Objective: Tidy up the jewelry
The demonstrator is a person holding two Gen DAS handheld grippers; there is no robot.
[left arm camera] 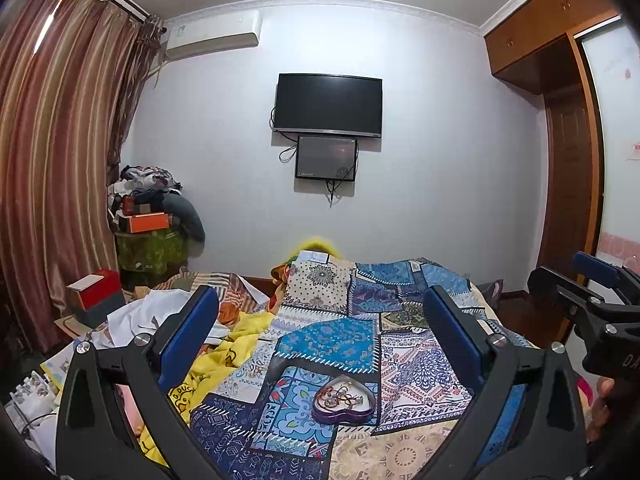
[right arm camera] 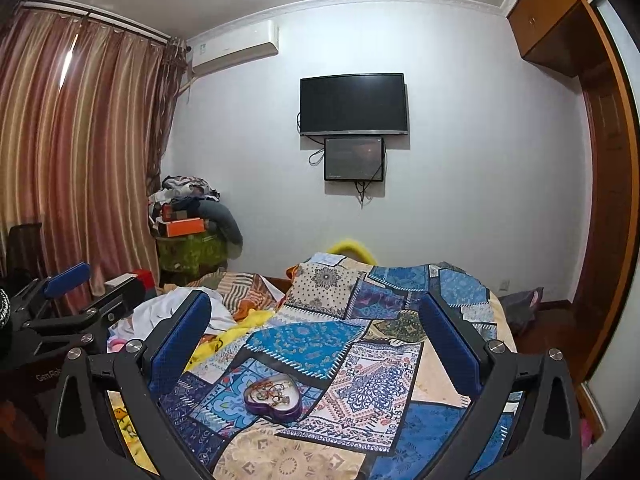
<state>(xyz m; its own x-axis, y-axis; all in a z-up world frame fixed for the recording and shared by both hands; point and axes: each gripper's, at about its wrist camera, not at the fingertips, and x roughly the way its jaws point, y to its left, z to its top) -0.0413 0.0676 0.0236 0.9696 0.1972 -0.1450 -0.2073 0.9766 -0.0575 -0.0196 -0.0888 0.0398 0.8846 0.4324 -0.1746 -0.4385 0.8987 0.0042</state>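
Both the left gripper (left arm camera: 320,332) and right gripper (right arm camera: 316,332) are held spread wide with nothing gripped, while the jewelry (left arm camera: 340,394) is seen piled in the heart-shaped tin (left arm camera: 320,411) on the quilt (left arm camera: 420,368), so sorting could be finished or pending.

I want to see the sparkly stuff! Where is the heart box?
The purple heart box sits open on the patchwork blanket, low in both views between the blue fingers of each open claw, with the yellow cloth to its left.
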